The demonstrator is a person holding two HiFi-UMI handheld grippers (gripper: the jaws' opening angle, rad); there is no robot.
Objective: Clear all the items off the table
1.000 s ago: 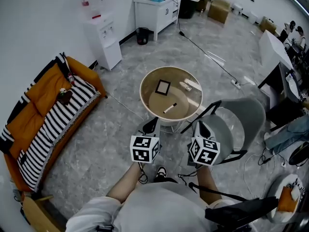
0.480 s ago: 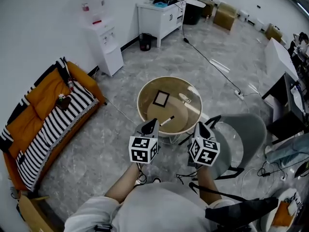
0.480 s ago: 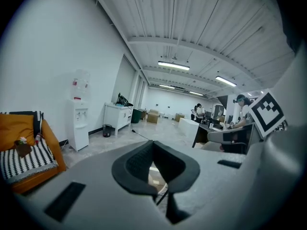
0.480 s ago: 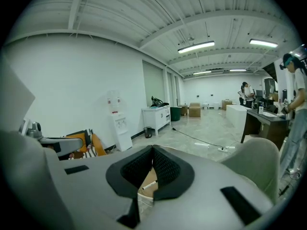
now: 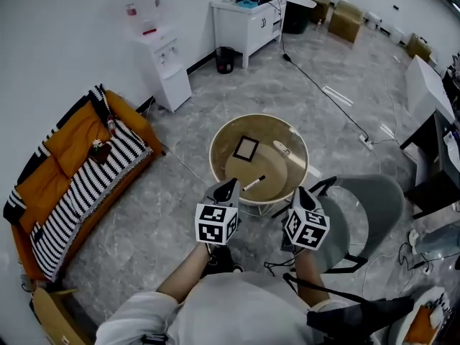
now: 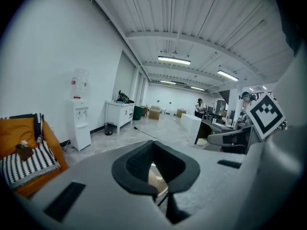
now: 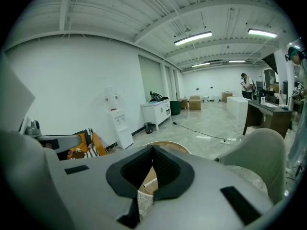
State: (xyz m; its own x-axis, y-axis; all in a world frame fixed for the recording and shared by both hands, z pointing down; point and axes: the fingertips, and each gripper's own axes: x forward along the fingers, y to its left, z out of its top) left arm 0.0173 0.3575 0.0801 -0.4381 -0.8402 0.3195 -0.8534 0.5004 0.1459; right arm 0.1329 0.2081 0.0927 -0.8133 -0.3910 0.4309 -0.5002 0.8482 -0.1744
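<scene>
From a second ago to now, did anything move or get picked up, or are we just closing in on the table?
The left tongs and right tongs have come forward with the person to the round table, reaching its near rim. Nothing was taken hold of: both are shut and empty. The black frame, pen and white piece lie where they were.
</scene>
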